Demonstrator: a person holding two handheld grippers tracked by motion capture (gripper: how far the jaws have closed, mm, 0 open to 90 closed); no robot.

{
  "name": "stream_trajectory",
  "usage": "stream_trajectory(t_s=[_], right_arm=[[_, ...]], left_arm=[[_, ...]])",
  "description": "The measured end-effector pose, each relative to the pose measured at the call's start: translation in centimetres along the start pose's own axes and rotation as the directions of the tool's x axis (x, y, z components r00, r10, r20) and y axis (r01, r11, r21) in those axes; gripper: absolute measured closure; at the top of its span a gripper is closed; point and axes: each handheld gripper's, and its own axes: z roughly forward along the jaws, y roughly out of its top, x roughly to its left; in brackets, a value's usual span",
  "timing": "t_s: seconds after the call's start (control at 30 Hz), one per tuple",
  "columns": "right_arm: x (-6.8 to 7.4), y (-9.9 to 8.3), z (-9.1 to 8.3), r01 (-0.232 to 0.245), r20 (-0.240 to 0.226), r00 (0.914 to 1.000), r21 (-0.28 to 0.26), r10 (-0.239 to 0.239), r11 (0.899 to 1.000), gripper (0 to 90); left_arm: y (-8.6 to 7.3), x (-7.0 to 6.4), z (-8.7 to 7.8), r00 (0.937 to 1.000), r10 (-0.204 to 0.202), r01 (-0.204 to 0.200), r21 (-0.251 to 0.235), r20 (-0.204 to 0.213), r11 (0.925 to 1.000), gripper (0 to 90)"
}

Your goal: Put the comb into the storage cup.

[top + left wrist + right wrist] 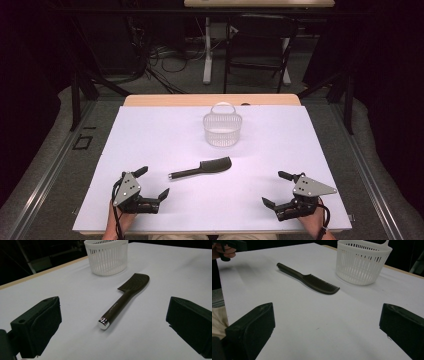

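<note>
A dark comb (202,168) with a long handle lies flat near the middle of the white table (150,145), handle end pointing left. A white slatted plastic basket (222,128) with a handle stands upright behind it. My left gripper (152,182) rests at the front left, open, nothing between its jaws; in its own view the comb (123,300) lies just ahead, the basket (107,256) beyond. My right gripper (278,188) sits at the front right, open and empty; its view shows the comb (309,279) and basket (362,261) farther off.
The table's wooden far edge (210,100) shows beyond the white sheet. Behind the table stand a chair (260,50) and cables on the floor. Bare white surface lies between the grippers and around the comb. The other hand (223,251) shows far left in the right gripper view.
</note>
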Motion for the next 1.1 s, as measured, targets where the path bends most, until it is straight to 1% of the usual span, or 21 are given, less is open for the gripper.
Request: stream_trajectory(t_s=[0.23, 0.4, 0.57, 0.6, 0.77, 0.87, 0.9, 0.93, 1.1], right_arm=[[0.0, 0.0, 0.0, 0.003, 0.001, 1.0000, 0.003, -0.003, 1.000, 0.0], [0.0, 0.0, 0.0, 0.004, 0.003, 1.0000, 0.005, -0.004, 1.000, 0.0], [0.0, 0.0, -0.1, 0.002, 0.004, 1.0000, 0.000, -0.002, 1.000, 0.0], [0.0, 0.0, -0.1, 0.001, 0.006, 1.0000, 0.000, -0.001, 1.000, 0.0], [0.0, 0.0, -0.1, 0.003, 0.002, 1.0000, 0.004, -0.003, 1.000, 0.0], [0.0, -0.1, 0.0, 0.003, 0.003, 1.0000, 0.002, -0.003, 1.000, 0.0], [0.0, -0.1, 0.0, 0.003, 0.003, 1.0000, 0.003, -0.003, 1.000, 0.0], [0.1, -0.1, 0.0, 0.001, 0.003, 1.0000, 0.005, -0.001, 1.000, 0.0], [0.1, 0.0, -0.1, 0.007, 0.005, 1.0000, -0.001, -0.007, 1.000, 0.0]], left_arm=[[0.5, 0.1, 0.4, 1.0000, 0.006, -0.006, 0.008, 0.006, 0.9999, 0.0], [1.1, 0.5, 1.0, 0.9999, 0.001, -0.001, 0.038, 0.012, 0.9993, 0.0], [1.4, 0.8, 1.4, 0.9998, -0.004, 0.003, 0.055, 0.020, 0.9985, 0.0], [1.6, 0.8, 1.6, 0.9998, -0.004, 0.002, 0.069, 0.021, 0.9976, 0.0], [2.0, 0.9, 1.8, 0.9997, -0.003, 0.001, 0.077, 0.026, 0.9970, 0.0], [2.3, 1.0, 2.0, 0.9993, -0.003, 0.000, 0.090, 0.037, 0.9960, 0.0], [2.4, 1.0, 2.1, 0.9994, 0.000, -0.004, 0.092, 0.035, 0.9957, 0.0], [2.6, 1.1, 2.3, 0.9991, 0.003, -0.008, 0.103, 0.043, 0.9947, 0.0], [2.9, 1.0, 2.7, 0.9985, 0.011, -0.017, 0.114, 0.053, 0.9934, 0.0]])
